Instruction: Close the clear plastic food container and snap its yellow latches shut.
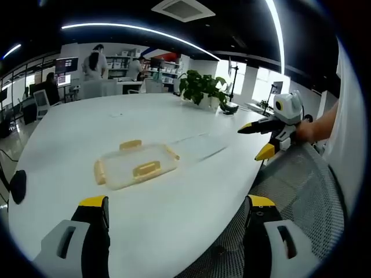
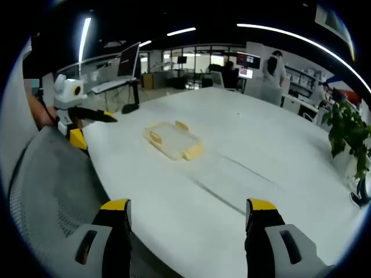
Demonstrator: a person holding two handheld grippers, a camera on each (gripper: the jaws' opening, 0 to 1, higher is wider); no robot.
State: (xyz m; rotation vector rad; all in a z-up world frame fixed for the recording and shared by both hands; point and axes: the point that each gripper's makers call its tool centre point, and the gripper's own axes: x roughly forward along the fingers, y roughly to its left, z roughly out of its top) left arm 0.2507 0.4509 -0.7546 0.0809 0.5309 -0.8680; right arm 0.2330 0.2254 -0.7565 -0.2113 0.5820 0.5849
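The clear plastic food container point(image 1: 137, 167) lies flat on your white table point(image 1: 87, 133), a shallow rectangular box with see-through walls and a see-through lid sitting on top of it. Its yellow latches point(image 1: 146, 169) stand out against the pale plastic: in your left gripper view you can count one on each of the four sides, the nearest one a short yellow bar along the edge facing you. Whether each latch is pressed down or loose is too small to tell. In your right gripper view the container point(image 2: 173, 139) sits toward the table edge nearest the mesh office chair point(image 2: 52, 191), again with yellow tabs on its sides.

Your left gripper point(image 1: 177, 211) hangs well short of the container, over the near part of the table, its two yellow-tipped jaws spread wide with nothing between them. Your right gripper point(image 2: 188, 214) is likewise well apart from the container, jaws spread wide and empty, the bare tabletop between them.

In your left gripper view your right gripper point(image 1: 262, 138) comes in from the right, held by a hand point(image 1: 305, 132) above the chair's mesh, jaws parted. In your right gripper view your left gripper point(image 2: 87, 128) shows at the left by the table edge, also parted.

A potted plant point(image 1: 201, 88) stands at the far end of the table. People point(image 1: 94, 62) stand by desks and monitors point(image 1: 66, 65) in the office behind.
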